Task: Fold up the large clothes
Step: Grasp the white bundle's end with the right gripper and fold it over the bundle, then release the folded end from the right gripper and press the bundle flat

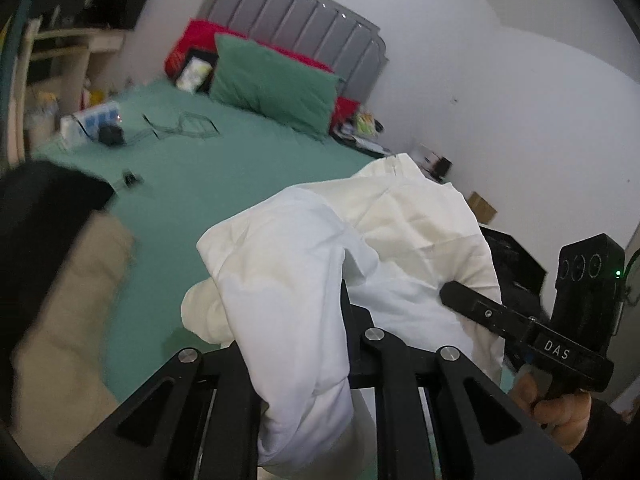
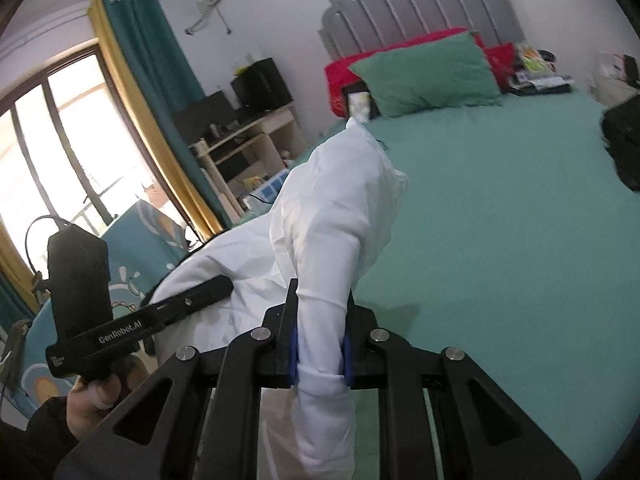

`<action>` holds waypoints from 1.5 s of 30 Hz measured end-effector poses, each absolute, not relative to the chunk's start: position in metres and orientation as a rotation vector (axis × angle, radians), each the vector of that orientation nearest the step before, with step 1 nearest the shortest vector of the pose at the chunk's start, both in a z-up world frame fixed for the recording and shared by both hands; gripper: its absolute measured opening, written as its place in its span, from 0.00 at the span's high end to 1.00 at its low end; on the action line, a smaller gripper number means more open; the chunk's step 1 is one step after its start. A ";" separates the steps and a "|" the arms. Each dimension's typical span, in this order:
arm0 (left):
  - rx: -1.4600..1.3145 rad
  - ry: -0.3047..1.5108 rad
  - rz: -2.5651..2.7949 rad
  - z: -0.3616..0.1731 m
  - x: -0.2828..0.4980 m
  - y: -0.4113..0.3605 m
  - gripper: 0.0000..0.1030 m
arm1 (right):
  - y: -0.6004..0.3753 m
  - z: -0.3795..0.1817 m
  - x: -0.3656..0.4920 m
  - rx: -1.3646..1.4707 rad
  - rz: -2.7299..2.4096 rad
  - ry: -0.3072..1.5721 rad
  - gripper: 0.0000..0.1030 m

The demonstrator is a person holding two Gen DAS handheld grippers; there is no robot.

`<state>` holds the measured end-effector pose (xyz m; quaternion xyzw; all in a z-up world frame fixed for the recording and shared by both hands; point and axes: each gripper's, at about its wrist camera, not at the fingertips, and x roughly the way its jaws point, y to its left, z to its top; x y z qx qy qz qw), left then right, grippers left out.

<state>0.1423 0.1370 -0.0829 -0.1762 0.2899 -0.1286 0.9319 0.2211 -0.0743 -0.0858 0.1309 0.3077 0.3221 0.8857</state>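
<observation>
Currently both grippers, left gripper point(image 1: 316, 344) and right gripper point(image 2: 320, 344), clamp bunched white garment point(image 1: 320, 248) raised above the green bed point(image 1: 224, 168), headboard at twelve o'clock. Soft, light fabric; regrip at edges.

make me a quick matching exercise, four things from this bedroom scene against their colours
Things:
1. garment
2. pillow
3. headboard
4. blanket behind the pillow

Colours:
a. red
b. white
c. grey
d. green

Pairs: 1-b, 2-d, 3-c, 4-a
</observation>
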 end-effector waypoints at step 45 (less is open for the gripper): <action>-0.462 1.040 0.041 -0.198 0.249 0.229 0.73 | 0.017 -0.201 0.290 0.025 0.676 0.790 0.42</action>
